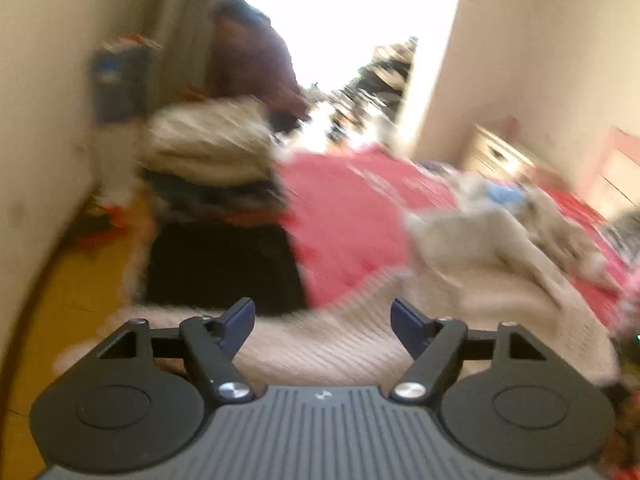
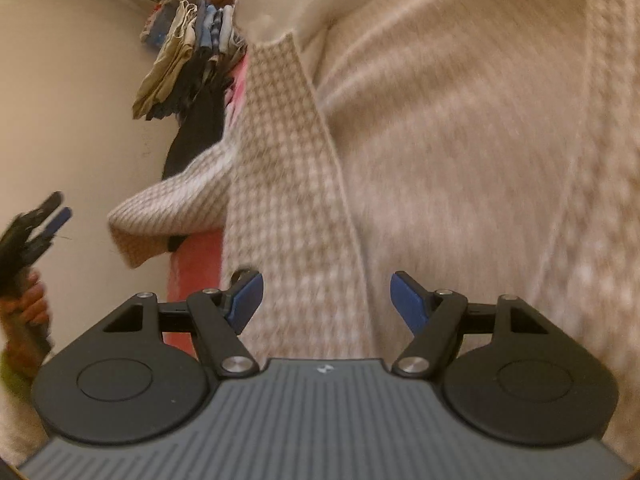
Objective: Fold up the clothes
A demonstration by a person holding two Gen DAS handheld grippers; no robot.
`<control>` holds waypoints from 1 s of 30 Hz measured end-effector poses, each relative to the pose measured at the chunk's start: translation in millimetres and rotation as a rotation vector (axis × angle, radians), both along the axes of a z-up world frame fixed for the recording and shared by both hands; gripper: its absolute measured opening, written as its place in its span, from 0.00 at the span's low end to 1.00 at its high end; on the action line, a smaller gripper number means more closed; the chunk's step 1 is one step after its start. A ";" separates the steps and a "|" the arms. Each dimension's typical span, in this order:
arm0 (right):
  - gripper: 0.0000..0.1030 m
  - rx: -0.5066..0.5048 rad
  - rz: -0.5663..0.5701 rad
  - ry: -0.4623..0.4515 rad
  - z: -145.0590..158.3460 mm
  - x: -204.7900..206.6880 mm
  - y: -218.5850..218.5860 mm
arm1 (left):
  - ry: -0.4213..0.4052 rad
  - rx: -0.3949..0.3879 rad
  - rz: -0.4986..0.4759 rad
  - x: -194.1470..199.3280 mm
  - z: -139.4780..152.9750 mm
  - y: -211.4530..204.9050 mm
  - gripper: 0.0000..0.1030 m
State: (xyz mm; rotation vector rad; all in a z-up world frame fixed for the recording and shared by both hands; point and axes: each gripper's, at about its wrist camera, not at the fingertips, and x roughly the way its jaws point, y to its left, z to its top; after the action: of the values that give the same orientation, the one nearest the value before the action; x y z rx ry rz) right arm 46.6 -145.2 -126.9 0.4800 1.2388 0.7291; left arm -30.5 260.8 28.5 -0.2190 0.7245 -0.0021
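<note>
Left gripper [image 1: 322, 316]: blue-tipped fingers spread wide, nothing between them, hovering over a beige knit sweater [image 1: 460, 300] that fills the view from 6 to 3 o'clock. The view is motion-blurred. The sweater lies on a red bedspread [image 1: 352, 216] at centre. At 9 to 10 o'clock, a stack of folded clothes [image 1: 208, 152] sits at the bed's edge, light pieces on top, dark below. Beyond, at 12 o'clock, a bright doorway [image 1: 352, 20]. Right gripper [image 2: 326, 296]: fingers also wide apart, gripping nothing, close above the same sweater's houndstooth-patterned panel [image 2: 280, 184]. Plain fuzzy knit spreads from 12 to 4 o'clock. At 9 o'clock, the left gripper shows, held in a hand [image 2: 34, 300]. At 11 o'clock, the folded stack again.
</note>
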 end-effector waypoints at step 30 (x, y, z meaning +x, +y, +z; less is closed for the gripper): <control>0.00 0.212 -0.085 -0.050 11.9 -38.5 -26.8 | 0.346 -0.411 -0.348 -64.8 -142.5 -116.7 0.71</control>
State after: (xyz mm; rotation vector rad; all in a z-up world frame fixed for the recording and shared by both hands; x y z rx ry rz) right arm 8.1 -171.9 -115.0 0.6805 1.0928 0.7994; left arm -95.4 144.1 -114.1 -0.4905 1.0976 -0.4568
